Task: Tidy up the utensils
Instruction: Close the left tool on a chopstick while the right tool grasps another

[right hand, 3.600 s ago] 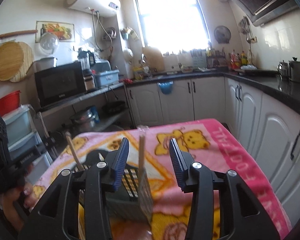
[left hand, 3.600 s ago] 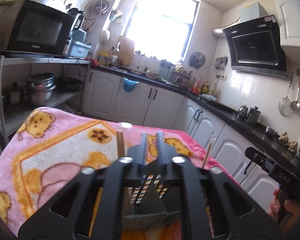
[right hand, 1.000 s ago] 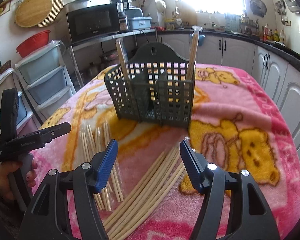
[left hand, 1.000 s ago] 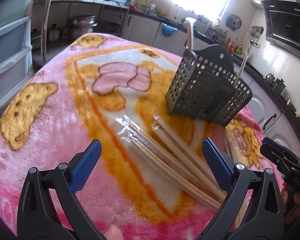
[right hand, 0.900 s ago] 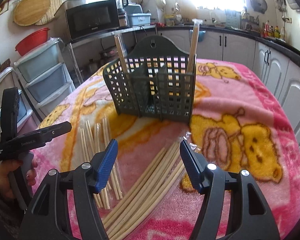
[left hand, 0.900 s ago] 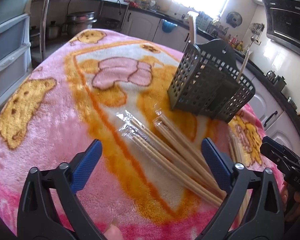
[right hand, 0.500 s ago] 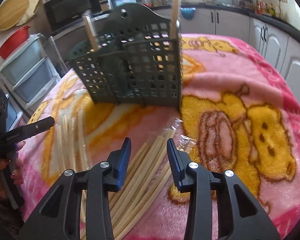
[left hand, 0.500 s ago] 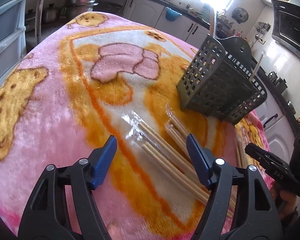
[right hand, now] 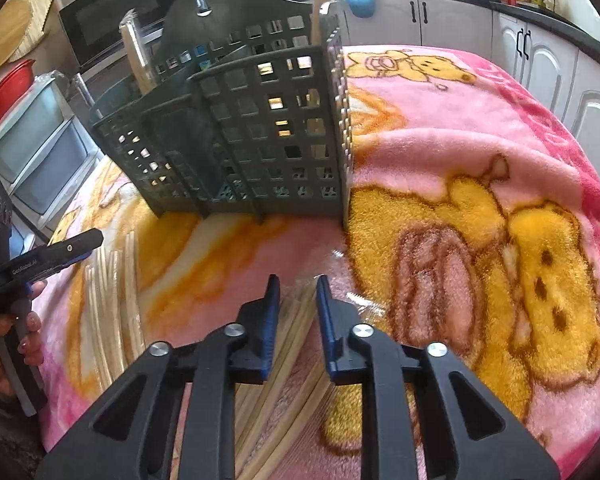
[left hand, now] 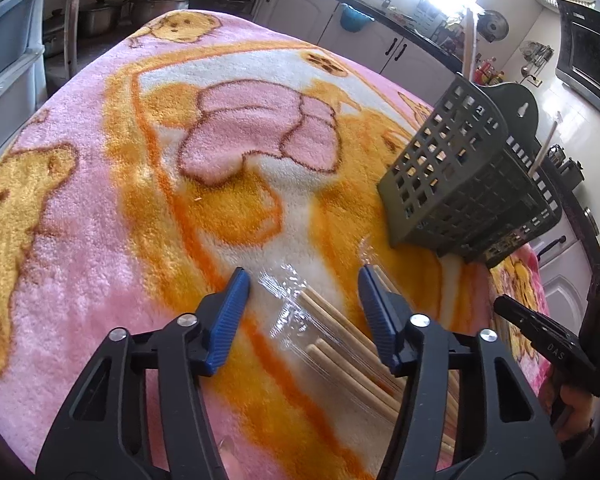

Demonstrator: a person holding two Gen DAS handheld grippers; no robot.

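A dark green grid holder (left hand: 460,184) (right hand: 252,140) stands on the pink bear blanket (left hand: 100,168) with a few chopsticks upright in it. Plastic-wrapped chopsticks (left hand: 340,328) lie in front of it. My left gripper (left hand: 304,292) hovers low over their wrapped tips. Its jaws are closing, the bundle lies between them, and the pads stand clear of it. My right gripper (right hand: 298,300) is down on another wrapped bundle (right hand: 296,320). Its jaws are closing too, narrow, and the pads meet the sides of the sticks.
More chopsticks (right hand: 112,280) lie loose on the blanket to the left in the right wrist view, near a hand on the other gripper's handle. A microwave (right hand: 112,20), plastic drawers (right hand: 40,152) and white cabinets (right hand: 540,60) ring the table.
Both grippers came down and forward onto the chopstick bundles. Both pairs of jaws narrowed, the right one to a slim gap around the sticks. The holder now looms closer.
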